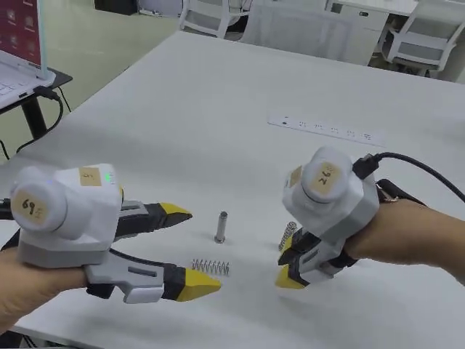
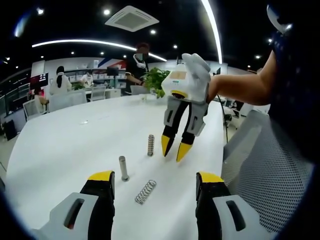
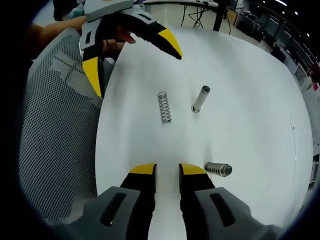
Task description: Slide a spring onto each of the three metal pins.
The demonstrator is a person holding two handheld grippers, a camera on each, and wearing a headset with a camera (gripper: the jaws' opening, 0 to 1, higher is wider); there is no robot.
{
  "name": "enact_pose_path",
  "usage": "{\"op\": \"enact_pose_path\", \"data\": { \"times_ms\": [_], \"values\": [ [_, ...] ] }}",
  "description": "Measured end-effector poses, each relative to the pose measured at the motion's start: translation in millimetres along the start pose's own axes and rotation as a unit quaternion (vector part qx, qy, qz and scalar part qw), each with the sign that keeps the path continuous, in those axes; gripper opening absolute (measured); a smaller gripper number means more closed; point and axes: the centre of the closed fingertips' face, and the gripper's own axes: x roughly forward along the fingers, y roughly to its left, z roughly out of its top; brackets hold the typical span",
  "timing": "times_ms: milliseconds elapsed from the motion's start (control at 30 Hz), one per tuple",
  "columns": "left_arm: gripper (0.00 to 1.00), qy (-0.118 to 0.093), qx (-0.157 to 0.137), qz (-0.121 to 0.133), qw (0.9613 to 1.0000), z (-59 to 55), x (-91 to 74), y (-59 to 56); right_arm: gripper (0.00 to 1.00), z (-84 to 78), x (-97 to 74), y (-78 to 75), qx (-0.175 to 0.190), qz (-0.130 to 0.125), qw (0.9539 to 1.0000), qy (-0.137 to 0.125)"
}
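A spring (image 1: 211,267) lies flat, long axis pointing toward the left gripper (image 1: 204,249), fingers wide open; pin (image 1: 221,227) upright; right gripper (image 1: 283,269) fingers barely parted.

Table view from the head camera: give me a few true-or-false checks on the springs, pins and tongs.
1. The loose spring lies flat on the table. True.
2. The bare pin has tipped over. False: it stands upright.
3. The left tongs are open, holding nothing. True.
4. The right tongs grip a spring. False: they hold nothing; the pin with a spring on it stands beside them.
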Motion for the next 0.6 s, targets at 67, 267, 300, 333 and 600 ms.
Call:
{"op": "enact_pose_path", "data": {
  "times_ms": [67, 267, 300, 333, 600],
  "values": [
    [0.61, 0.001, 0.000, 0.001, 1.0000, -0.5, -1.0, 0.1, 0.16, 4.9, 1.2, 0.5, -0.004, 0.002, 1.0000, -0.003],
    [0.61, 0.001, 0.001, 0.004, 1.0000, -1.2, -3.6, 0.9, 0.17, 18.9, 4.8, 1.3, -0.016, 0.005, 0.9998, -0.009],
    [0.61, 0.001, 0.001, 0.004, 1.0000, -1.2, -3.8, 1.0, 0.17, 21.2, 5.4, 1.6, -0.018, 0.005, 0.9998, -0.010],
    [0.61, 0.002, 0.001, 0.005, 1.0000, -1.4, -4.2, 1.0, 0.17, 23.3, 5.9, 2.0, -0.020, 0.006, 0.9997, -0.011],
    [0.61, 0.004, 0.001, 0.008, 1.0000, -4.2, -5.7, 0.8, 0.17, 38.8, 15.4, 4.3, -0.038, 0.015, 0.9991, -0.013]
  ]
}}
